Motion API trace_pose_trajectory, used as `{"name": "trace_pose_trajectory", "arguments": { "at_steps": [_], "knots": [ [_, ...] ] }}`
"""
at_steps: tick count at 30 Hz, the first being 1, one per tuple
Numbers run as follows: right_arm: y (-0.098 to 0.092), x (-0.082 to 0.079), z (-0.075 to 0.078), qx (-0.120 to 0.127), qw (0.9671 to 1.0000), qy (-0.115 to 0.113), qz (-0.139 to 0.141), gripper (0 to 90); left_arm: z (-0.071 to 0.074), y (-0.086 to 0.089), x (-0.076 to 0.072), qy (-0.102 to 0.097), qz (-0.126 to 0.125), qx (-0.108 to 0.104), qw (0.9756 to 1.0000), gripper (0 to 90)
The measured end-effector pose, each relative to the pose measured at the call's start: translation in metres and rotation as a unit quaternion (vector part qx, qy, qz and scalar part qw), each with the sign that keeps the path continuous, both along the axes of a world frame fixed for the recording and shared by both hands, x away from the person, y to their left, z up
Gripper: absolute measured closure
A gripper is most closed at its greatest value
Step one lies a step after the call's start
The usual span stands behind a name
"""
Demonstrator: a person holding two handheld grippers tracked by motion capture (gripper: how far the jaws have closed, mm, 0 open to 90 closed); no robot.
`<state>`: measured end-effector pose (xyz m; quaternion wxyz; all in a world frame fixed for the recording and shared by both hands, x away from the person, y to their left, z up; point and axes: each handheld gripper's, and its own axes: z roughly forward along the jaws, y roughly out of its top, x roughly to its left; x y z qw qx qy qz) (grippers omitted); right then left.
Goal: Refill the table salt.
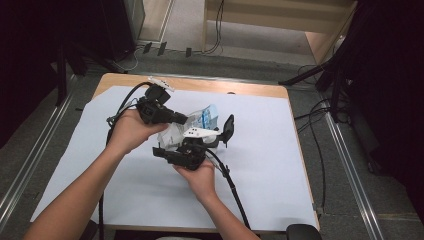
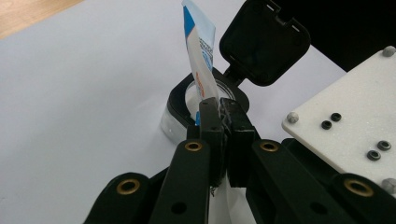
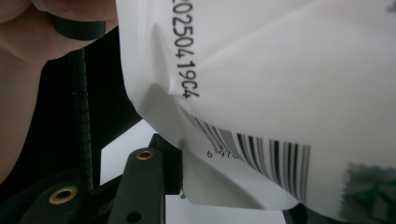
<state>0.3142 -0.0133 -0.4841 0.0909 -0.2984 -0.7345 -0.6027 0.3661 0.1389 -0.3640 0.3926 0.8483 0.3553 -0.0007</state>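
— Looking from the left, what do you see?
— The left gripper [image 2: 223, 122] has its fingers [image 2: 211, 126] pressed together. They pinch a thin strip [image 2: 200, 56]. It is white with blue on it and stands up tall.
— Where does the strip come from?
— It comes up out of a round tub [image 2: 180, 116] with a black rim. The black lid [image 2: 265, 42] is flipped open behind it.
— And on the right?
— The right gripper [image 1: 186, 150] is up against a crinkly white pack [image 3: 280, 93] with black numbers and a barcode. I cannot tell how its fingers [image 3: 140, 186] stand.
— Where is it all?
— Held up between both hands, over the counter [image 1: 270, 165] with its pale sheet.
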Motion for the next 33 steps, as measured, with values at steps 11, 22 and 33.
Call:
{"name": "trace_pose_trajectory", "arguments": {
  "at_steps": [11, 22, 33],
  "knots": [
    [0.0005, 0.0013, -0.0002, 0.02, 0.9997, 0.012, -0.006, 64.8, 0.002, -0.0011, 0.0006, -0.005, 0.003, 0.0, 1.0, 89.1],
    [-0.0021, 0.0011, 0.0023, 0.028, 0.9996, 0.008, -0.006, 65.0, 0.006, -0.0035, 0.0012, -0.004, 0.0, -0.001, 1.0, 89.1],
    [-0.0018, 0.0009, 0.0019, 0.023, 0.9997, 0.004, -0.005, 65.1, 0.0048, -0.0027, 0.001, -0.002, -0.001, -0.003, 1.0, 89.1]
  ]
}}
